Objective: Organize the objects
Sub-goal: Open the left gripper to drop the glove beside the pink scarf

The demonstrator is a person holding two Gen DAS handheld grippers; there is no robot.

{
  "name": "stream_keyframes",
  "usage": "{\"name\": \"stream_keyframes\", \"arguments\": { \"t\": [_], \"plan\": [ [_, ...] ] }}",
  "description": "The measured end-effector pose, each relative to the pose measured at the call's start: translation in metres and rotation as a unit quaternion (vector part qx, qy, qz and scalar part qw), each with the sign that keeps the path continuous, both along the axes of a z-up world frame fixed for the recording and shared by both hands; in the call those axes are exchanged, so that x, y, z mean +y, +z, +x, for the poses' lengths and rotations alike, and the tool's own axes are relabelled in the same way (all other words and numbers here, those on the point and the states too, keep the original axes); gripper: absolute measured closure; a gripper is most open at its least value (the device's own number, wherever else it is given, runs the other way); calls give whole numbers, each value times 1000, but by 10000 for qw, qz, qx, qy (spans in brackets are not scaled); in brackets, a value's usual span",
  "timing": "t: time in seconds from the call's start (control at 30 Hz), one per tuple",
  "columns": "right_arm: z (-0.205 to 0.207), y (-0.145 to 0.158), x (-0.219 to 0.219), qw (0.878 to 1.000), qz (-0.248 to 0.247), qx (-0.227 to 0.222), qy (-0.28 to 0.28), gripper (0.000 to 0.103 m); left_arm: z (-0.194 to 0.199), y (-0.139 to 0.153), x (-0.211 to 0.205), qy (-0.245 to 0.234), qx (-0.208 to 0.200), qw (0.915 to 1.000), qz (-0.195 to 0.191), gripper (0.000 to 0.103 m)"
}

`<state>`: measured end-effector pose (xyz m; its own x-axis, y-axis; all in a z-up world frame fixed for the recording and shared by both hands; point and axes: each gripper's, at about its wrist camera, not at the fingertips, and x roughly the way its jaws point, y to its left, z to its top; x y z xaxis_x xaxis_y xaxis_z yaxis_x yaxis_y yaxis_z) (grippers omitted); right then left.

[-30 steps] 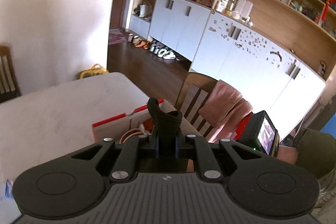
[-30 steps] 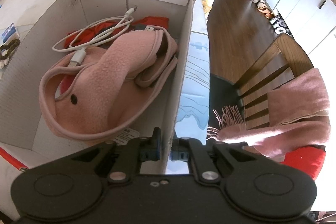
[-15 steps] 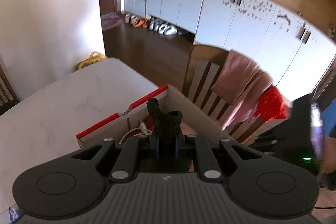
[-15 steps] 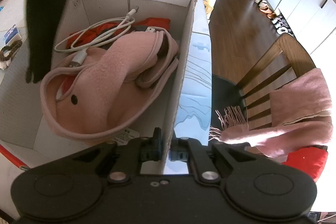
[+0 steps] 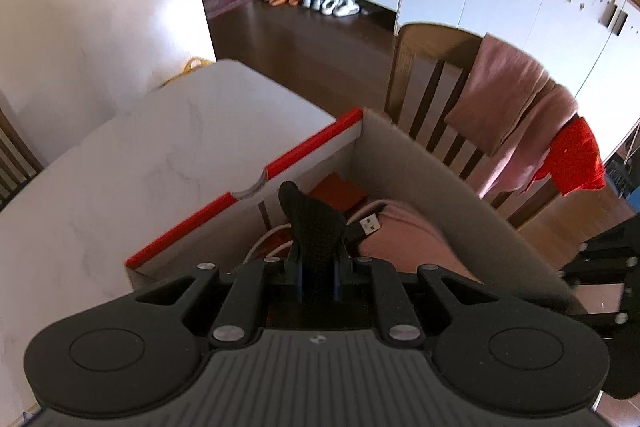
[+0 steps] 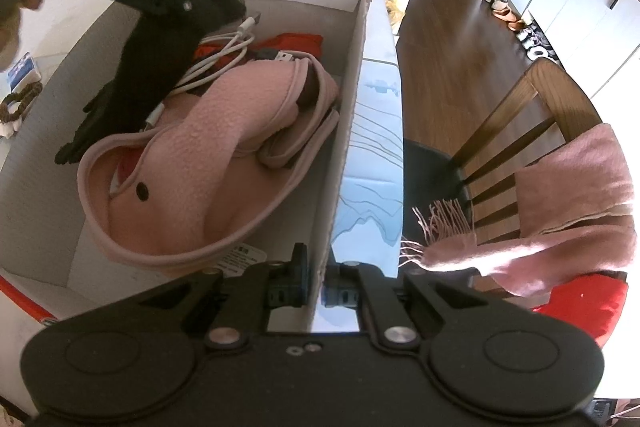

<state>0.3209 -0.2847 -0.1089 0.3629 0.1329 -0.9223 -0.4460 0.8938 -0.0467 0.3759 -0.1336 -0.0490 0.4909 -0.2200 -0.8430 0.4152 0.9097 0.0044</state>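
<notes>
White marble table (image 5: pixel 132 163) carries the cardboard box (image 6: pixel 352 115), its red-edged far wall (image 5: pixel 280 163) facing the room. Inside lies a pink fleece piece (image 6: pixel 188 163), with white cables (image 6: pixel 224 55) and something red (image 6: pixel 300 41) at the far end. My right gripper (image 6: pixel 316 283) pinches the box's right wall at its near end, fingers closed on the cardboard. My left gripper (image 5: pixel 318 267) is clamped on a black glove (image 6: pixel 132 87), which hangs over the box's left side.

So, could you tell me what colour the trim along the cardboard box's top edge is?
Red trim, clearest in the left wrist view.
</notes>
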Motion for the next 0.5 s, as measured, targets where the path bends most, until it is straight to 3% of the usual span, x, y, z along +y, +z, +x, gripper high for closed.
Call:
{"name": "stream_keyframes", "arguments": {
  "t": [0.5],
  "plan": [
    [-2,1,-1,10000,-9,5,-57,98,15,-28,0,124,377,9992,36,90]
  ]
}}
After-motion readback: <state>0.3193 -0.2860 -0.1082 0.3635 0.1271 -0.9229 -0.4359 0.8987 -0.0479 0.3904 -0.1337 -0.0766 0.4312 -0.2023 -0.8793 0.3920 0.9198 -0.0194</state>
